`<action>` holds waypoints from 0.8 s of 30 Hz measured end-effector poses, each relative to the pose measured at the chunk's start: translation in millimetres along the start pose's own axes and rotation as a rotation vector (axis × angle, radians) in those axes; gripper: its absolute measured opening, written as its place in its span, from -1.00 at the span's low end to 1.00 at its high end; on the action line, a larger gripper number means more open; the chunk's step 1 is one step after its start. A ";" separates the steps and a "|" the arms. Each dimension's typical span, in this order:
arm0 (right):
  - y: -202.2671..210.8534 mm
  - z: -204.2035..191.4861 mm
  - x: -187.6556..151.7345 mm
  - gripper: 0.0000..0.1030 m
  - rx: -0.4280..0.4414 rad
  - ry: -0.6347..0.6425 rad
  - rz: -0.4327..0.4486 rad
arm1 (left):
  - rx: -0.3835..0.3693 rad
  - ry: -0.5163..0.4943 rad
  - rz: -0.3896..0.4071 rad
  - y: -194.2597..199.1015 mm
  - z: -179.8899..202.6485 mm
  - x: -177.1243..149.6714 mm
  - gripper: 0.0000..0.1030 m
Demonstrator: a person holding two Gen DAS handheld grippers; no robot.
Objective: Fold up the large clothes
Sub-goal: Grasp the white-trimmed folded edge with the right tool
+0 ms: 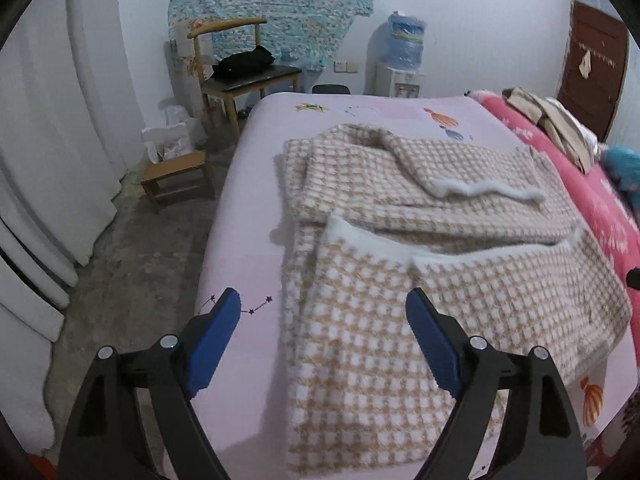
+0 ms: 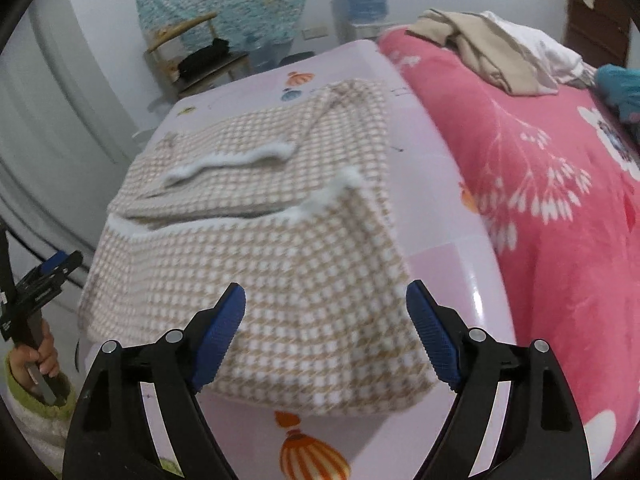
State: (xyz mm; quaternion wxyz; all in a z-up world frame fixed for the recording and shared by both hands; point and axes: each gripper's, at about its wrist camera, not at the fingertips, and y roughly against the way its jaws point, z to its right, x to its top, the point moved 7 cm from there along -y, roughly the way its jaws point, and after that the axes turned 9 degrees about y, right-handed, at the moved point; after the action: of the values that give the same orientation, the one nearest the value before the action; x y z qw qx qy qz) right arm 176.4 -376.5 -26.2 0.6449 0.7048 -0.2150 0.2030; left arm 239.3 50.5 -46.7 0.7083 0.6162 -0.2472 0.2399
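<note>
White walls; bare grey concrete floor (image 1: 132,264). Wooden chair (image 1: 244,76) and low stool (image 1: 176,176) beside bed (image 1: 256,208). Water dispenser (image 1: 404,60), brown door (image 1: 596,64); pale curtain, possibly, at left.

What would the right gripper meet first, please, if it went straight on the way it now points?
Most likely the checked garment on the bed: the open right gripper points down at its near folded part, with nothing between, though depth is unclear.
</note>
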 end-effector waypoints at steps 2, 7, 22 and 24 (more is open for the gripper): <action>-4.3 6.6 2.2 0.53 -0.006 -0.022 0.001 | -0.041 0.023 -0.010 -5.6 -1.0 2.3 0.47; -9.0 12.1 5.7 0.52 0.001 -0.052 0.006 | -0.110 0.044 -0.045 -26.0 2.3 7.6 0.04; -22.4 18.5 4.3 0.52 0.002 -0.057 -0.023 | -0.190 0.062 -0.142 -53.9 4.0 8.0 -0.37; -24.0 18.1 4.5 0.52 0.005 -0.057 -0.025 | -0.164 0.087 -0.176 -64.8 -2.1 7.6 -0.37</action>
State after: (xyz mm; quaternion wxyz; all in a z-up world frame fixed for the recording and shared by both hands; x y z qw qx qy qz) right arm 193.9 -392.9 -45.0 0.6392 0.7146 -0.2240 0.1751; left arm 287.0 44.6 -91.0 0.7846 0.5647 -0.1798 0.1822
